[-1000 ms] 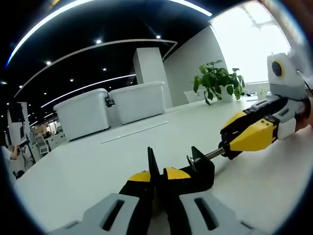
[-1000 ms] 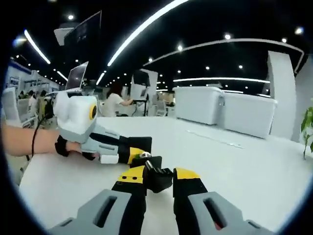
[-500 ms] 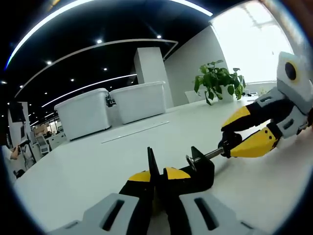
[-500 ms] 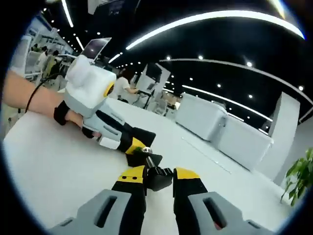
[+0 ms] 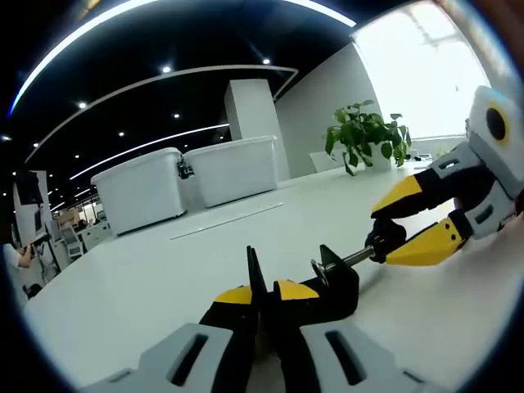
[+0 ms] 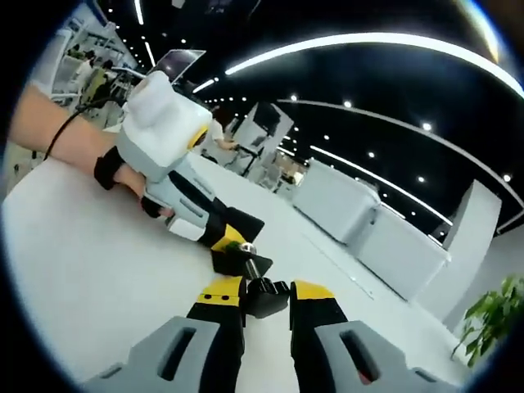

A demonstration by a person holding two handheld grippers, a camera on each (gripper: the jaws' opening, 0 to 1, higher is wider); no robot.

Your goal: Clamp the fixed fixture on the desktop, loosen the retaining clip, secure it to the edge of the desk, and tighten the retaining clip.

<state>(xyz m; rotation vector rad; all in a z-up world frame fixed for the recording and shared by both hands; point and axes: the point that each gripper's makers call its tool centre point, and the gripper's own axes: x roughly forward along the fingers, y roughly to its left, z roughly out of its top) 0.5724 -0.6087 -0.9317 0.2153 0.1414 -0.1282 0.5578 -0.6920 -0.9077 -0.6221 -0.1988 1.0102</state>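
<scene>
- Left gripper view: the black clamp fixture (image 5: 327, 286) sits on the white desk (image 5: 147, 286), right at the tips of the left gripper (image 5: 264, 296). The left jaws are closed on the fixture's upright plate, which rises as a thin black edge between the yellow tips.
- The fixture's C-shaped body lies to the right of those tips. A metal screw rod (image 5: 348, 259) with a small disc pad runs out of it, up and to the right.
- The right gripper (image 5: 385, 244) enters from the right. Its yellow-tipped jaws sit above and below the black knob at the rod's far end, closed on it.
- Right gripper view: the same black knob (image 6: 264, 295) is pinched between the right gripper's (image 6: 266, 293) yellow tips at bottom centre. The rod (image 6: 250, 264) runs away from it toward the fixture body (image 6: 229, 260).
- This view shows the left gripper (image 6: 219, 237) from the front, lying low on the desk (image 6: 90, 270), with a gloved hand (image 6: 123, 176) behind it.
- Background in the left gripper view: two white bins (image 5: 188, 184), a white column (image 5: 250, 119), a potted plant (image 5: 360, 135) and a bright window (image 5: 409, 74).
- Background in the right gripper view: the white bins (image 6: 368, 225), and distant workstations with a seated person (image 6: 219, 135) at top left.
- The desk edge cannot be made out near the fixture in either view.
</scene>
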